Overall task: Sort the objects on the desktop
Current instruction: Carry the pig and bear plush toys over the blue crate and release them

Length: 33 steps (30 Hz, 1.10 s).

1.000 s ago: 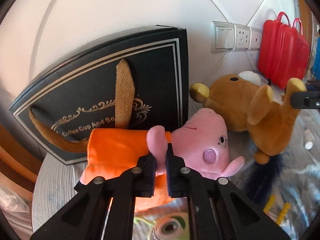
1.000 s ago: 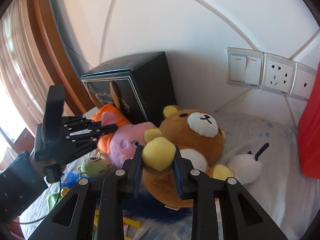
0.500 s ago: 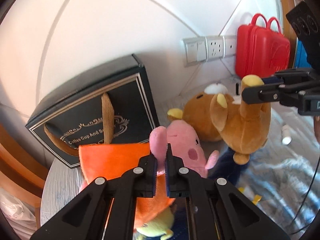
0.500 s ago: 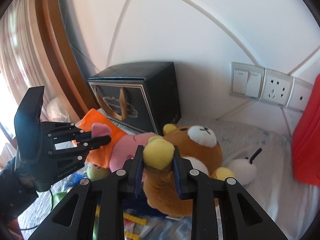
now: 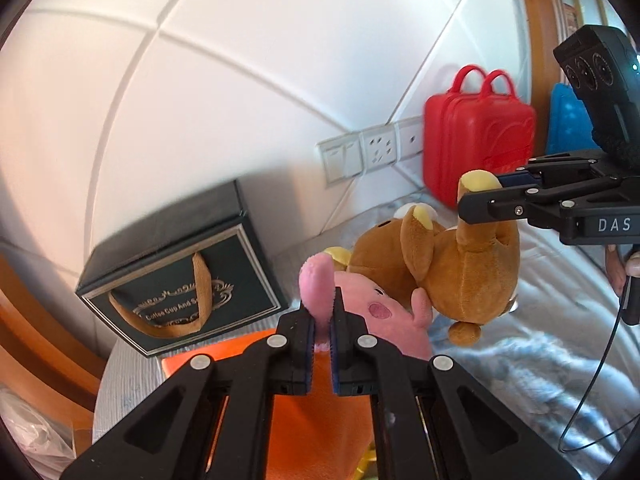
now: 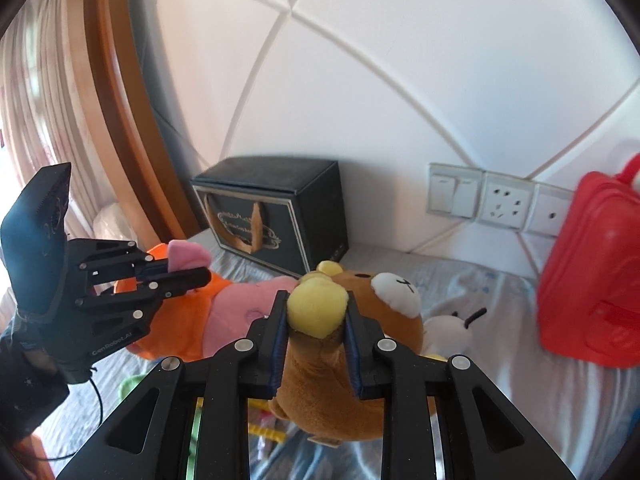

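Observation:
My left gripper [image 5: 321, 312] is shut on a pink limb of the pink pig plush [image 5: 384, 312] in an orange dress [image 5: 320, 412], held above the table; it also shows in the right wrist view [image 6: 188, 270]. My right gripper [image 6: 316, 312] is shut on the yellow-soled paw of the brown bear plush [image 6: 340, 392], which hangs head down from it. In the left wrist view the bear [image 5: 460, 268] hangs from the right gripper [image 5: 476, 196], touching the pig.
A dark gift box [image 5: 180, 280] with a tan ribbon stands against the white wall. A red case [image 6: 592, 288] and wall sockets [image 6: 500, 204] are at right. A white plush [image 6: 448, 332], a green toy and yellow pieces lie on the grey cloth [image 5: 520, 360].
Both grippers have risen, lifting the pig and the bear off the table. The box and table now look lower and farther in both views.

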{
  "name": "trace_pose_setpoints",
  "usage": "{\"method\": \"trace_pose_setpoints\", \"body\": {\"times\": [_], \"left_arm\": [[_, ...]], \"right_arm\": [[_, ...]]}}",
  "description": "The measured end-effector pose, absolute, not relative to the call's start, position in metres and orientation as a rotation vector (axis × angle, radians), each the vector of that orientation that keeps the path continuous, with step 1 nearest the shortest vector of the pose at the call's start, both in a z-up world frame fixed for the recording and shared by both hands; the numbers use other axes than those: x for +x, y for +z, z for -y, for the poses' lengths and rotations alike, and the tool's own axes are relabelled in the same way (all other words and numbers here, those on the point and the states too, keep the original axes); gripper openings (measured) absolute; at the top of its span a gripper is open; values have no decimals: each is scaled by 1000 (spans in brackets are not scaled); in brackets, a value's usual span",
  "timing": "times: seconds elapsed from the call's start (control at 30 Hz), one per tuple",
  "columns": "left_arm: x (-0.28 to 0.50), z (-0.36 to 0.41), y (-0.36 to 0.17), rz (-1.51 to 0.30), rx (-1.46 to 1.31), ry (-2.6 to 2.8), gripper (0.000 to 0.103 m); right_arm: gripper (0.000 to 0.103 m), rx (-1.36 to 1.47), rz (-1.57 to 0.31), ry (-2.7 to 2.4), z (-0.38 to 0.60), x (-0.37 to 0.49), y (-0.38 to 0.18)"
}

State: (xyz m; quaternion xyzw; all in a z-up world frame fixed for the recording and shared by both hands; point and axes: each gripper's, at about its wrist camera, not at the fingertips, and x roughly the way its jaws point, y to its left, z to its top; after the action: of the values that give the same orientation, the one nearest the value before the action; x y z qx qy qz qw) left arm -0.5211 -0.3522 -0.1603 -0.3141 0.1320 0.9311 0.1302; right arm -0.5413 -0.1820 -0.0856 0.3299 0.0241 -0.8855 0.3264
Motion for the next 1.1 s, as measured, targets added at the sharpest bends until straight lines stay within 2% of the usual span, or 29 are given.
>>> {"method": "trace_pose_setpoints", "body": {"times": [0.43, 0.6, 0.87, 1.1], "left_arm": [[-425, 268, -70, -418, -744, 2632, 6], [-380, 214, -26, -417, -609, 2544, 6], [-315, 92, 51, -435, -425, 2404, 6], [-268, -44, 112, -379, -265, 2300, 6]], "right_arm": [[24, 744, -55, -2484, 93, -426, 20], [24, 707, -125, -2583, 53, -367, 61], [24, 598, -74, -2764, -59, -276, 140], [24, 510, -121, -2896, -170, -214, 207]]}}
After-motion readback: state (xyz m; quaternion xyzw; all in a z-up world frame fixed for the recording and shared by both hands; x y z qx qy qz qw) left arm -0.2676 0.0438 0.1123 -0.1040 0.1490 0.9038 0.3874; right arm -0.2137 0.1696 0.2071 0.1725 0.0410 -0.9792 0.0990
